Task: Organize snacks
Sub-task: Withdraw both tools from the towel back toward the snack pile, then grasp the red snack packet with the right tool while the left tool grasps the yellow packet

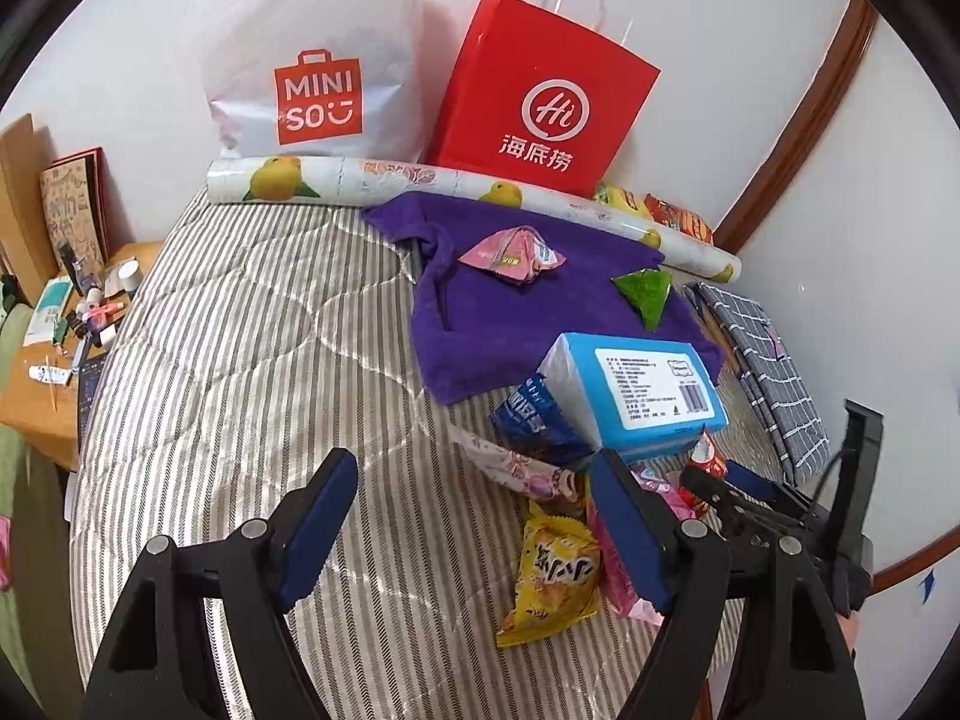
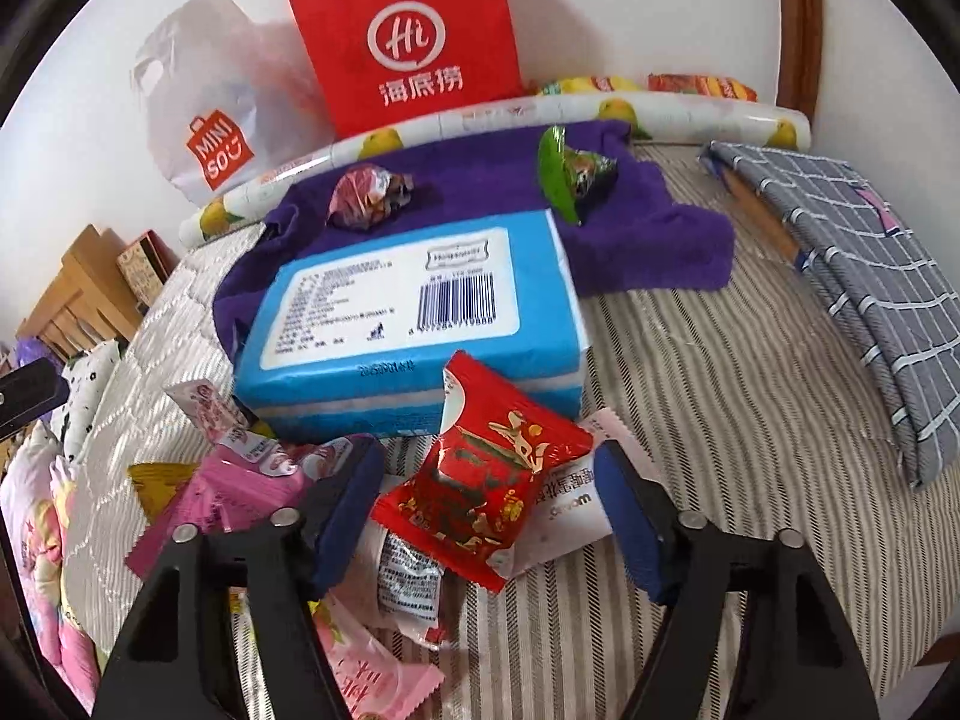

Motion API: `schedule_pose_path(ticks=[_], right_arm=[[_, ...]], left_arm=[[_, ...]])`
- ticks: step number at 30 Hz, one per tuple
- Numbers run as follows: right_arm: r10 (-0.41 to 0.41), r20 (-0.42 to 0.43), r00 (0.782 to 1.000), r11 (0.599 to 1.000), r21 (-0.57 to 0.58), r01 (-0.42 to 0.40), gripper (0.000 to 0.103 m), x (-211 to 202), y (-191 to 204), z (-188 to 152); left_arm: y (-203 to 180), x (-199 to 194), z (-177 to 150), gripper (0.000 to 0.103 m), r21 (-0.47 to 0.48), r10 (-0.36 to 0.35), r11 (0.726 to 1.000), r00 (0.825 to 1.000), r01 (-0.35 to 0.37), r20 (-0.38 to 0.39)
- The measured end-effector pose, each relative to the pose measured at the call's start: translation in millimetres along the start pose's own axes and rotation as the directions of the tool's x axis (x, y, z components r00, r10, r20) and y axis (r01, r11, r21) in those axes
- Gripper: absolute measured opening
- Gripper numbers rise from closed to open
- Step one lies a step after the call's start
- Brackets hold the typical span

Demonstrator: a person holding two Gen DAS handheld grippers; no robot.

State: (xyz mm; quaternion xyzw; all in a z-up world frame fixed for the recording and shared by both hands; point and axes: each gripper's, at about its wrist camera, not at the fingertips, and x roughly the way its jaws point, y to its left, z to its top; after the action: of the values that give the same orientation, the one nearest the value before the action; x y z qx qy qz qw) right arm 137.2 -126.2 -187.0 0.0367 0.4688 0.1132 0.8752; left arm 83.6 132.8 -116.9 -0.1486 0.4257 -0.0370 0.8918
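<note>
My right gripper (image 2: 486,456) points down at a heap of snack packets on the striped bed. A red snack packet (image 2: 486,480) lies between its open blue fingers, close to both pads and undented. Pink packets (image 2: 240,492) lie left of it, a white packet under it. Behind the heap is a blue tissue pack (image 2: 414,324). My left gripper (image 1: 474,468) hangs open over the bed cover with nothing between its fingers. A yellow snack packet (image 1: 555,576) lies just inside its right finger. A pink snack (image 1: 510,255) and a green snack (image 1: 645,294) sit on a purple towel (image 1: 540,300).
A red paper bag (image 1: 540,102) and a white plastic bag (image 1: 312,60) stand against the wall behind a roll of fruit-print paper (image 1: 360,177). A grey checked cloth (image 2: 870,276) lies at the right. A cluttered wooden desk (image 1: 54,402) borders the bed at the left.
</note>
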Motion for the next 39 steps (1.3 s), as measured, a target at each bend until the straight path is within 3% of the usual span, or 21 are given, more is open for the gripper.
schedule_pose_path(ticks=[4,5,8,22,26,30,39], right_arm=[[-0.005,-0.014,1.000,1.000,0.027,0.006,0.044,6.3,-4.6,-0.5],[0.002,-0.013,1.000,1.000,0.031,-0.002,0.041,4.6,-6.4,-0.2],[0.051,0.014,0.999,0.997,0.051,-0.052,0.041,-8.6,-12.8,0.5],[-0.027,0.105,0.994,0.999,0.048,0.022,0.041,-65.0,-48.3,-12.1],[-0.030,0.106,0.994,0.998,0.060,0.024,0.041,-67.3,-56.1,-17.4],[-0.028,0.093,0.995,0.998,0.055,0.023,0.041,-64.1,-58.1,-22.7],[-0.051,0.055,0.997,0.999,0.002,0.051,0.041,-53.8,-54.6,-31.9]], left_arm=[[1.5,5.6,-5.4,0.078,-0.005,-0.002,1.000,1.000,0.002,-0.021],[0.9,6.7,-7.2,0.078,-0.003,-0.005,1.000,1.000,0.004,-0.025],[-2.9,10.2,-12.8,0.078,0.009,-0.010,1.000,0.999,0.011,-0.037],[-18.1,17.7,-58.7,0.078,0.132,-0.009,0.991,0.995,0.022,-0.097],[-26.6,25.4,-69.4,0.078,0.178,0.018,0.984,0.994,0.002,-0.111],[-36.4,34.0,-76.2,0.078,0.195,-0.017,0.980,0.992,0.041,-0.125],[-51.8,60.6,-76.4,0.078,0.206,-0.013,0.978,0.989,0.044,-0.149]])
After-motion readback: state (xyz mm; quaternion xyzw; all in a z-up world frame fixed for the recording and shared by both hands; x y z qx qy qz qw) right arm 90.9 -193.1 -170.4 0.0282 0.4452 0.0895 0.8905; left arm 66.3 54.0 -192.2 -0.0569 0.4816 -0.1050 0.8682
